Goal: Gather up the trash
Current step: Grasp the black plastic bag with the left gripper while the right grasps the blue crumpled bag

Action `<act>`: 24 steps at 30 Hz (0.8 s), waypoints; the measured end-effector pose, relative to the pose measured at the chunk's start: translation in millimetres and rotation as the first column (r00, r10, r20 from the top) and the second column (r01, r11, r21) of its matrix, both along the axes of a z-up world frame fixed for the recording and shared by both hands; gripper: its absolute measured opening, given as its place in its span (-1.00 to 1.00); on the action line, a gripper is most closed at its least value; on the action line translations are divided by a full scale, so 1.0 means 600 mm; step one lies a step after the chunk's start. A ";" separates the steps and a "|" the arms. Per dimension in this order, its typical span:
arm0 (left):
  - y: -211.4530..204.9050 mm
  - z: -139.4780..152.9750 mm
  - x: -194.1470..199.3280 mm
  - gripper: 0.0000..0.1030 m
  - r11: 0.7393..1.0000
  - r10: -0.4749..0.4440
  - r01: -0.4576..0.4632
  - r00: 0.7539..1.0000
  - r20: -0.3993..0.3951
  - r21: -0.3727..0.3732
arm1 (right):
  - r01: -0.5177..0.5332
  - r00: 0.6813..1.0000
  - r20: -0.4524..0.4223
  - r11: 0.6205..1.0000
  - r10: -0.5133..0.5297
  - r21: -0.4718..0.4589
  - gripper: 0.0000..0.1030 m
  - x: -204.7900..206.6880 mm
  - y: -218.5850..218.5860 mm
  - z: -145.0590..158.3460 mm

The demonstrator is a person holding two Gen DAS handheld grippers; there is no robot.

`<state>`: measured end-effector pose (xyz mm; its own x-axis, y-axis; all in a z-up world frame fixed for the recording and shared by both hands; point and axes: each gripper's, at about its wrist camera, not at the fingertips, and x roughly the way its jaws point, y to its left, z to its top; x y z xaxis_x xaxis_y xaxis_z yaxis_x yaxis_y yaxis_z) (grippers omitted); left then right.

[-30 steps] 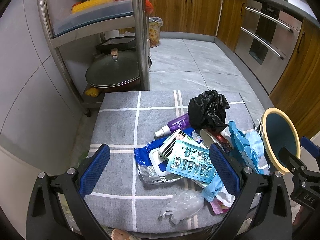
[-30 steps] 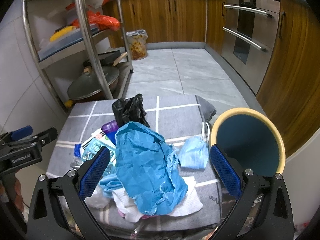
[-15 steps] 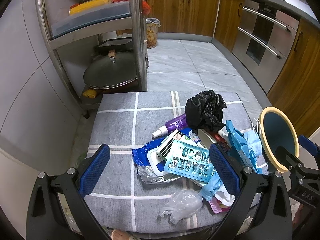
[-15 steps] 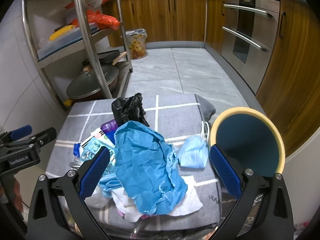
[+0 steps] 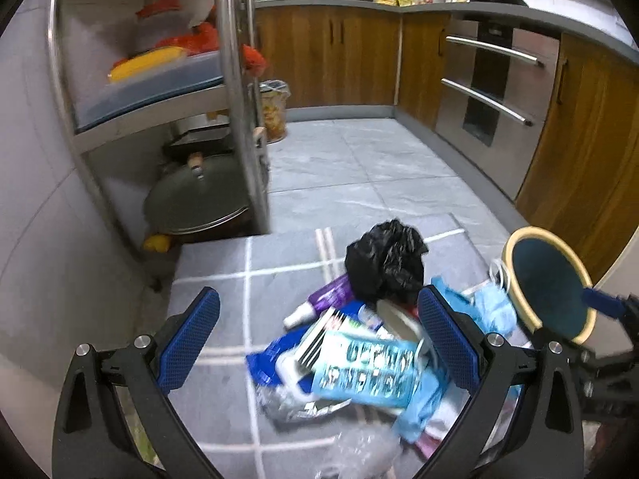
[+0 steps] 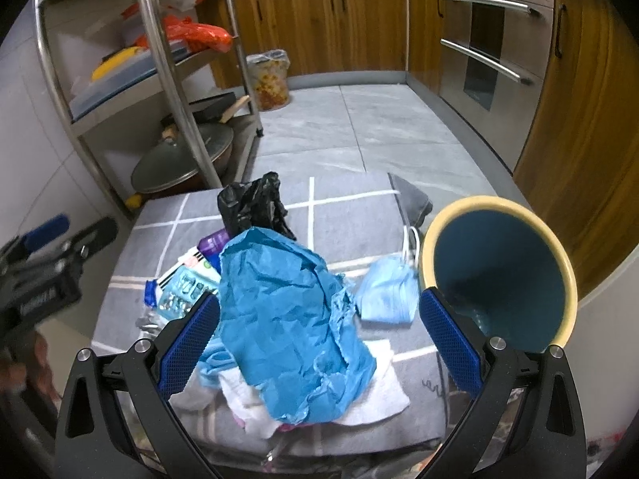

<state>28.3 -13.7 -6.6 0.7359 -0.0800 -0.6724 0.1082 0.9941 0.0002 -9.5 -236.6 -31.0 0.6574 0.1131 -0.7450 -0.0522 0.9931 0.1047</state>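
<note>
A heap of trash lies on a grey checked mat point(image 5: 279, 263): a crumpled black bag point(image 5: 385, 261), a purple bottle point(image 5: 319, 299), a light blue blister pack point(image 5: 363, 371), a clear plastic wad point(image 5: 355, 455). In the right wrist view a crumpled blue paper point(image 6: 287, 319) tops the heap, with a blue face mask point(image 6: 385, 291) beside it. A blue bin with a cream rim point(image 6: 499, 271) stands at the right of the heap. My left gripper point(image 5: 319, 343) is open above the heap. My right gripper point(image 6: 319, 343) is open too, its fingers either side of the blue paper.
A steel shelf rack point(image 5: 235, 92) stands at the back left with a lidded pan point(image 5: 199, 199) on its lowest level. Wooden cabinets point(image 5: 339, 52) and an oven front point(image 5: 491, 80) line the far and right sides. A bagged small bin point(image 5: 273, 109) sits on the tiled floor.
The left gripper's view has tilted up and moved nearer the heap, with motion blur. The right gripper has hardly moved. Both stay open.
</note>
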 end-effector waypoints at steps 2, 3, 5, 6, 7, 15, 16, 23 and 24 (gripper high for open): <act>0.007 -0.005 0.029 0.90 0.999 0.001 -0.002 1.000 -0.013 -0.054 | -0.018 1.000 -0.018 0.999 0.019 0.044 0.89 0.010 0.006 -0.010; 0.013 -0.011 0.054 0.89 0.996 0.010 -0.013 1.000 -0.026 -0.093 | -0.026 0.999 -0.032 0.997 0.028 0.068 0.88 0.016 0.009 -0.015; 0.008 -0.024 0.084 0.87 0.993 0.006 -0.010 0.999 -0.038 -0.119 | -0.050 0.997 -0.061 0.995 0.056 0.087 0.81 0.033 0.028 -0.031; 0.001 -0.036 0.109 0.86 0.993 -0.010 0.003 0.998 -0.056 -0.114 | -0.064 0.995 -0.072 0.995 0.069 0.079 0.76 0.040 0.038 -0.037; -0.004 -0.045 0.119 0.78 0.993 -0.022 0.014 0.998 -0.066 -0.113 | -0.085 0.993 -0.081 0.994 0.090 0.064 0.50 0.049 0.051 -0.043; -0.049 -0.107 0.192 0.55 0.977 -0.204 0.195 0.970 -0.129 -0.084 | -0.012 0.991 -0.130 0.999 0.016 0.030 -0.73 0.072 0.062 -0.104; -0.054 -0.110 0.197 0.47 0.974 -0.221 0.211 0.967 -0.129 -0.083 | 0.001 0.994 -0.105 1.000 0.002 0.024 -0.78 0.071 0.056 -0.105; -0.081 -0.137 0.221 0.04 0.967 -0.251 0.239 0.952 -0.174 -0.088 | 0.006 1.000 -0.002 1.000 -0.006 0.022 -0.91 0.051 0.022 -0.058; -0.082 -0.135 0.226 0.04 0.967 -0.250 0.235 0.954 -0.168 -0.101 | 0.005 1.000 0.002 1.000 -0.005 0.031 -0.91 0.058 0.020 -0.054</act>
